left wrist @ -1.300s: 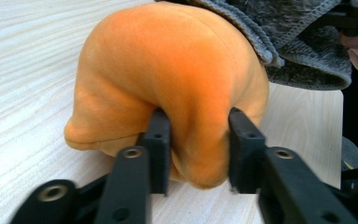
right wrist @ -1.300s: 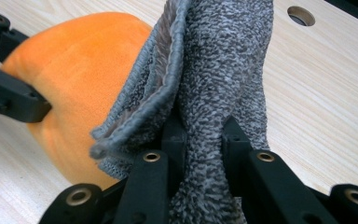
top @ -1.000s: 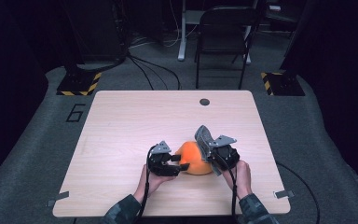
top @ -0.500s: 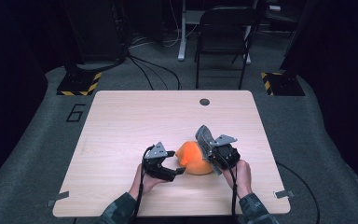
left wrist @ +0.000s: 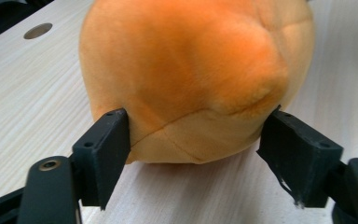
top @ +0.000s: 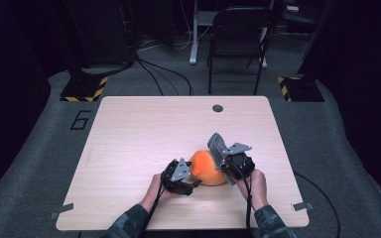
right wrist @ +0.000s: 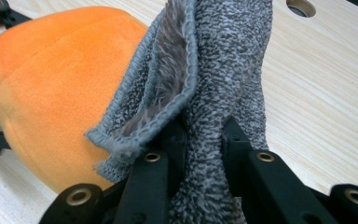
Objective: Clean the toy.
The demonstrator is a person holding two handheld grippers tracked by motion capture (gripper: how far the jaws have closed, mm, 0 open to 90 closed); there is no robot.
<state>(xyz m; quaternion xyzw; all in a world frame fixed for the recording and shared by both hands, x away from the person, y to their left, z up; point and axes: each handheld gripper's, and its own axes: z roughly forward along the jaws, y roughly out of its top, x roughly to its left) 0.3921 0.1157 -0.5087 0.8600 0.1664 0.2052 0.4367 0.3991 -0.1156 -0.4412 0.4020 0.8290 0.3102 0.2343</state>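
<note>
Gripping the grey cloth (right wrist: 223, 88) in my right gripper (top: 228, 161), I keep its 2 jaws clamped on the bunched fabric, and that hand sits where it did a second ago, the cloth standing up against the right flank of the orange plush toy (top: 207, 167). My left gripper (top: 188, 174) is the one that has changed: it let go of the toy and drew back half a second ago, and now it is back at the toy's left side. Its jaws have just been closing a little, with the toy's near end between them. In the left gripper view the left pad (left wrist: 103, 154) touches the plush along the seam, while the right pad (left wrist: 298, 156) sits at its edge; I cannot tell whether they squeeze yet. I judge this a re-grip, steadying the toy so the cloth can wipe it. The toy lies on the table (top: 129, 144), near its front edge. Farther off, the table's cable hole (top: 218, 108), then a chair (top: 238, 34) on the floor.
</note>
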